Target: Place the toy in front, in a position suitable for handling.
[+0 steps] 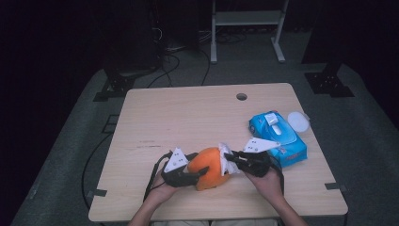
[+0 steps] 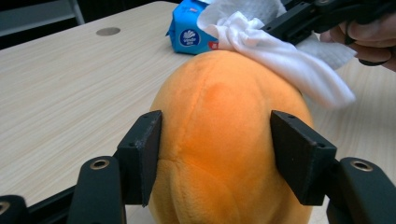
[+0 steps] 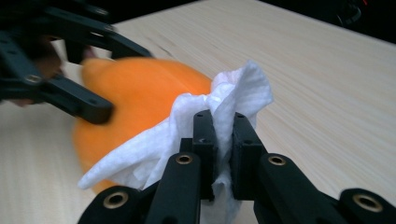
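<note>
Resting near the front edge of the wooden table [image 1: 188, 113], the orange plush toy [image 1: 211, 167] is the landmark here. The left gripper [image 2: 215, 154] has it from the person's left, jaws about half open and pressed into the toy's soft flanks, one pad on each side, so the toy is steadied. The right gripper [image 3: 223, 140] comes at the toy from the opposite side, its jaws closed tight on a bunched white wipe [image 3: 205, 121]. The wipe's loose tail drapes over the toy's upper right shoulder and touches it. The toy thus lies straight ahead of the right gripper's tips, between the two grippers, and a wiping stroke would probably run across its rounded top toward the left gripper. The blue wipes pack [image 1: 278, 136] sits just beyond the toy, to its right.
</note>
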